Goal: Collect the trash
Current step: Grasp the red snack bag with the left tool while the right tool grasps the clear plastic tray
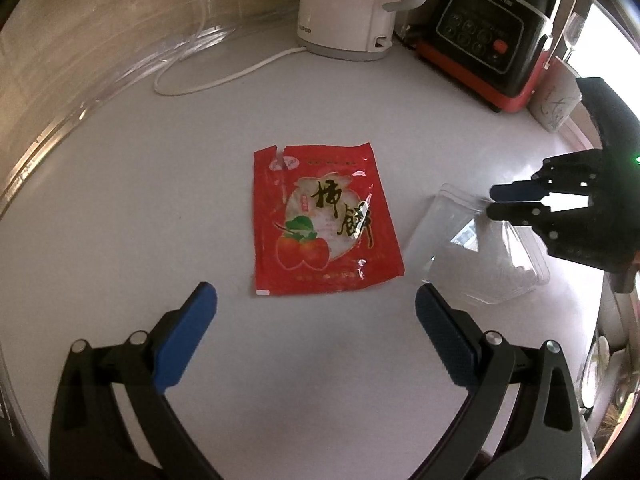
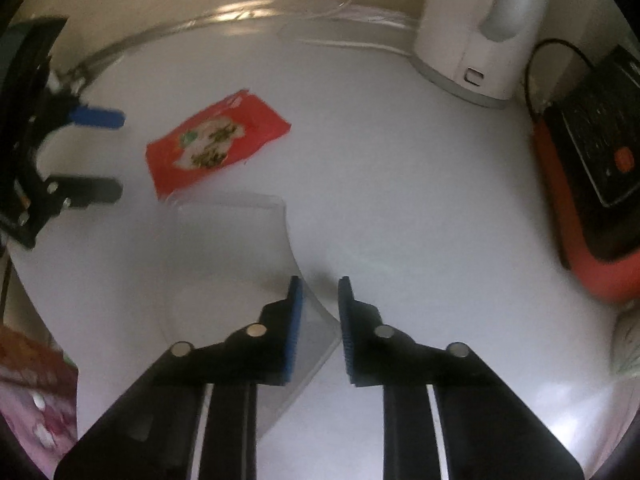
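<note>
A red snack wrapper (image 1: 326, 220) is lying flat near the middle of a white table (image 1: 120, 240), with bare surface showing on its left and near sides. Just to its right, a clear plastic container (image 1: 480, 248) is sitting close beside it, whether touching cannot be told. The left claw (image 1: 316, 304) is hovering wide open just short of the wrapper's near edge, holding nothing. The right claw (image 2: 318, 300) is standing narrowly open with the container's curved clear wall between its pads; contact cannot be told. Along the table's far edge, a white kettle (image 1: 352, 4) with its white cord (image 1: 208, 76) and a black and red blender base (image 1: 488, 40) are standing against the wall.
</note>
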The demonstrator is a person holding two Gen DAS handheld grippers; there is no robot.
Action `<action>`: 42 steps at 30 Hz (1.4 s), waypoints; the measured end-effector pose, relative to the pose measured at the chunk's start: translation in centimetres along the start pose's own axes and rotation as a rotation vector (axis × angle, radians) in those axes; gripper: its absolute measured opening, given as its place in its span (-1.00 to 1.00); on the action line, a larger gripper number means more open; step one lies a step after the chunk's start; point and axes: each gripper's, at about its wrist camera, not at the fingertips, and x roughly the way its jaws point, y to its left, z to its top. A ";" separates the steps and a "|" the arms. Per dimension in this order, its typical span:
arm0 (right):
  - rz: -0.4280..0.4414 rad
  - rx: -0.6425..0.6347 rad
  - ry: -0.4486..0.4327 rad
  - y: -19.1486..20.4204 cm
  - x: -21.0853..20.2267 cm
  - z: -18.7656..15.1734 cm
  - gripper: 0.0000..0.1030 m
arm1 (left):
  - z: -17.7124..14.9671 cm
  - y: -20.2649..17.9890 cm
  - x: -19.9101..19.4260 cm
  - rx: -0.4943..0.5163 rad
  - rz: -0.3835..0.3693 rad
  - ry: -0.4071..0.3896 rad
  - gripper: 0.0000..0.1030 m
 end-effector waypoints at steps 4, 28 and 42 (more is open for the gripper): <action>-0.018 -0.005 0.031 0.4 -0.4 -0.5 -0.82 | 0.6 0.0 0.8 -0.037 -0.015 0.021 0.85; -0.026 0.392 -0.061 2.3 -5.6 -11.3 -0.94 | 4.5 -2.3 4.9 -0.004 0.045 0.034 -0.77; 0.008 0.536 -0.100 7.2 -7.2 -13.6 -0.93 | -3.8 -2.8 -3.4 0.080 -0.037 -0.022 -0.93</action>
